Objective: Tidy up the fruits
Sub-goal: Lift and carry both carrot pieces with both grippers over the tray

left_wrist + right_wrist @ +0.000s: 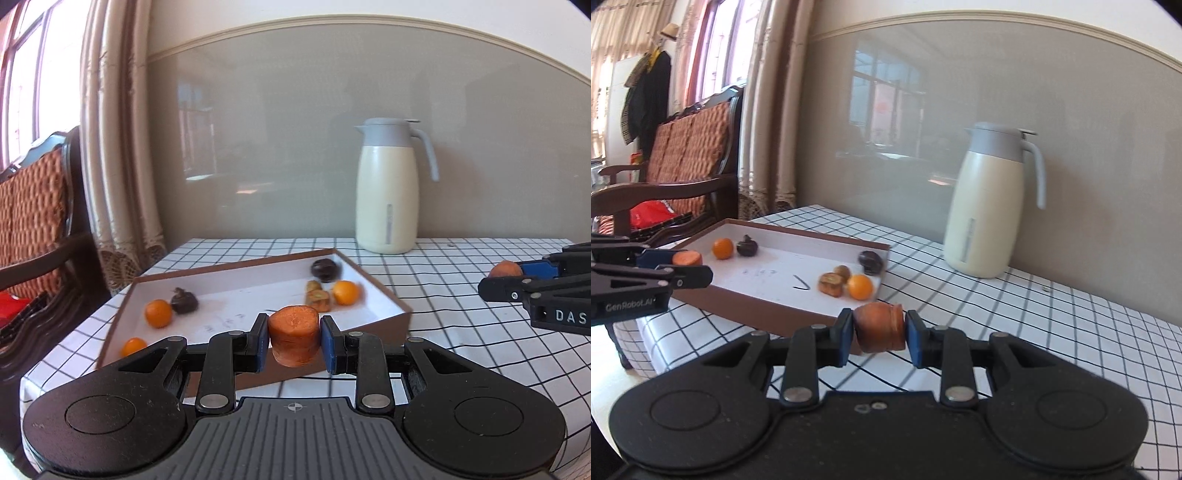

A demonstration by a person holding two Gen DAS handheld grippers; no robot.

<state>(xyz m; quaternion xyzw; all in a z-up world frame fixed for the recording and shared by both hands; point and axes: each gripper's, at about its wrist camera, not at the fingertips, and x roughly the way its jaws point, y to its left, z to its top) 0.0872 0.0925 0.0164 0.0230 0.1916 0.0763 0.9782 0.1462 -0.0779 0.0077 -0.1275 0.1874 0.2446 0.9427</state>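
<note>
A cream jug (387, 192) stands on the checked tablecloth (443, 295); curtain (114, 147) behind.

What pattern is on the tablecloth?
White with a thin black grid; the tablecloth shows best in the right wrist view.

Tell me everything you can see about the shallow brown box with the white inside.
The shallow brown box is an open rectangular tray, cardboard by its look, with a white floor bearing faint pen marks. It rests on the black-and-white checked tablecloth. Inside lie small oranges, dark round fruits and cut brownish pieces.
</note>
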